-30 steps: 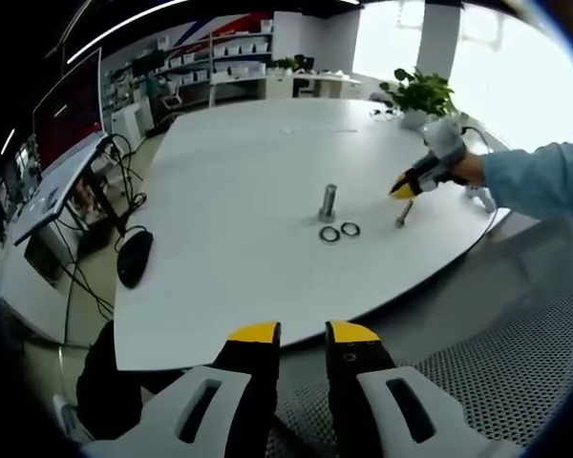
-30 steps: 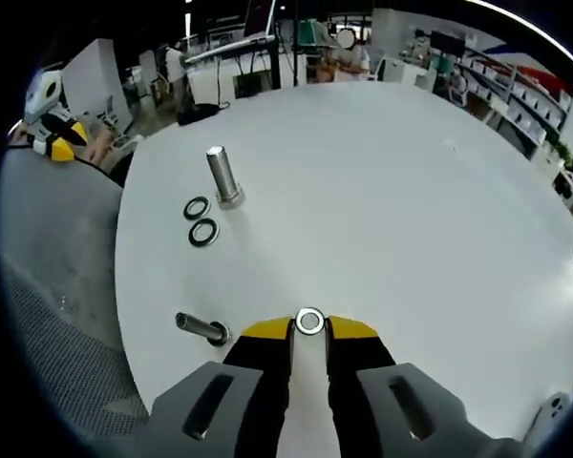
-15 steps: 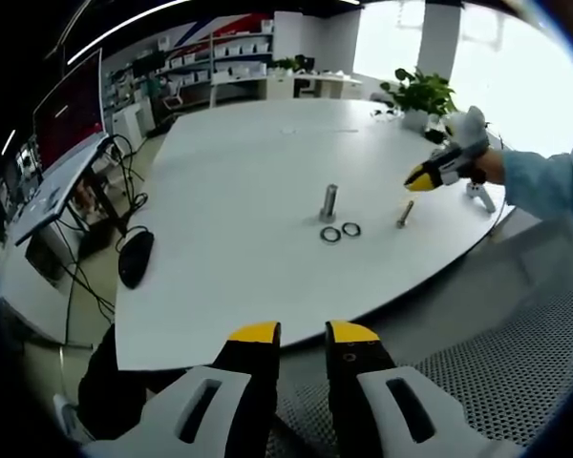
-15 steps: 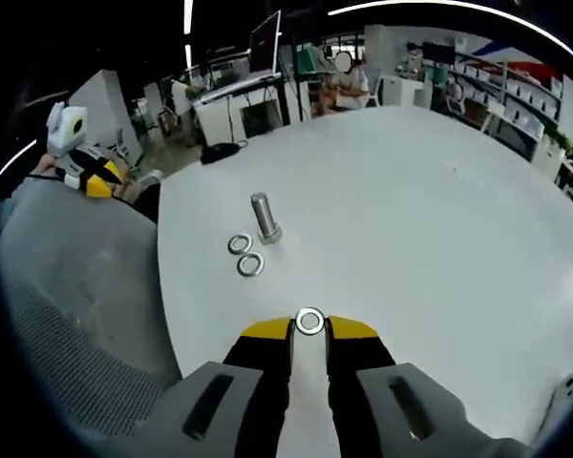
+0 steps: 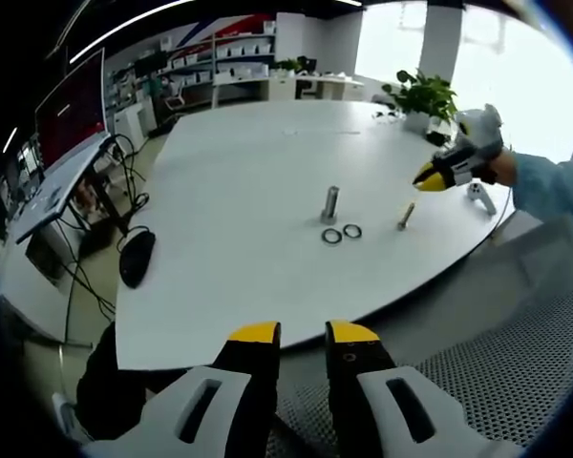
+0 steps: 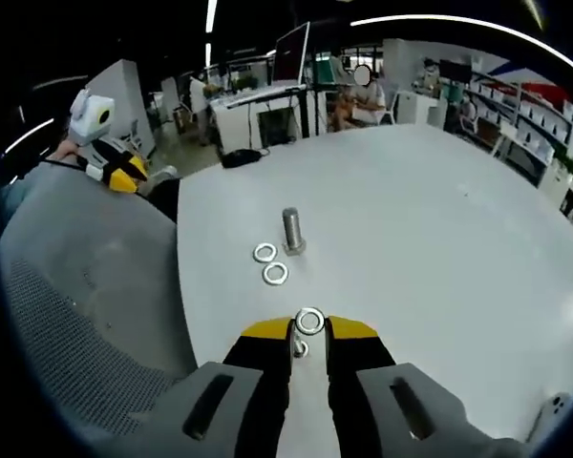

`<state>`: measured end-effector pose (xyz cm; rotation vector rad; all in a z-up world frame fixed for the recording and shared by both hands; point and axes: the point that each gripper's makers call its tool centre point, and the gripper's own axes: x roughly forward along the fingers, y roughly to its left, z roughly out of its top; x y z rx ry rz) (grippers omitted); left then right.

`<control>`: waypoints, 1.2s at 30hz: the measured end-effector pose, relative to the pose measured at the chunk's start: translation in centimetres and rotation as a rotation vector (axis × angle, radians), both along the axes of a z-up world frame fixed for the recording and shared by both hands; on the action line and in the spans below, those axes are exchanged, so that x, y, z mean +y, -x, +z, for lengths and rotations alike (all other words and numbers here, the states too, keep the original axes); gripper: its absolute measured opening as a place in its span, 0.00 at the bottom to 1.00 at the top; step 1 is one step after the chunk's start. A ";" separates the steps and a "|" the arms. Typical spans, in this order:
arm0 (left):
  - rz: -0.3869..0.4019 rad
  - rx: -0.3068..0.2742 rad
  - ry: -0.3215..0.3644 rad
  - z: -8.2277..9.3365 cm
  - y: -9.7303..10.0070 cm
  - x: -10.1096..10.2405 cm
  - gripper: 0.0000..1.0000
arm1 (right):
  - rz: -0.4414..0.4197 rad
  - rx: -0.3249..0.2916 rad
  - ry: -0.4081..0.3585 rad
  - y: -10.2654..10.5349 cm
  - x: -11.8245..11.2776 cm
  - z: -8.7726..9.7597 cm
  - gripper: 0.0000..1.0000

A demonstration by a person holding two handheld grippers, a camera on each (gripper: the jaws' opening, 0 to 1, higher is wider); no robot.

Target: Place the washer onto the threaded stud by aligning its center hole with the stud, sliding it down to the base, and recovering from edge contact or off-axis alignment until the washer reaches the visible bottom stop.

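The left gripper [image 5: 302, 334] hangs off the white table [image 5: 239, 191], jaws slightly parted and empty. A threaded stud [image 5: 329, 205] stands upright mid-table, two washers [image 5: 341, 234] just beside it. The right gripper [image 5: 430, 176] hovers nearby.

Over the last second the right gripper [image 5: 430, 177] climbs away from the table [image 5: 239, 191]: in the left gripper view it goes from just above the lying bolt [image 5: 405, 216] to well clear of it, out toward 2 o'clock. It carries the washer [image 6: 309, 321] up between its yellow tips. In the right gripper view the upright stud [image 6: 293, 232] and the two loose washers [image 6: 270, 263] now sit near 12 o'clock instead of 10, and the small object at the jaw tips is probably that bolt.
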<state>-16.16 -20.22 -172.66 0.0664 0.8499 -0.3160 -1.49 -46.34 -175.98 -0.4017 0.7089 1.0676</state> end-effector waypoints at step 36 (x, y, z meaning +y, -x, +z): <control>0.003 -0.014 0.009 0.2 -0.1 -0.1 0.17 | 0.045 -0.012 0.090 1.0 0.4 -2.8 0.15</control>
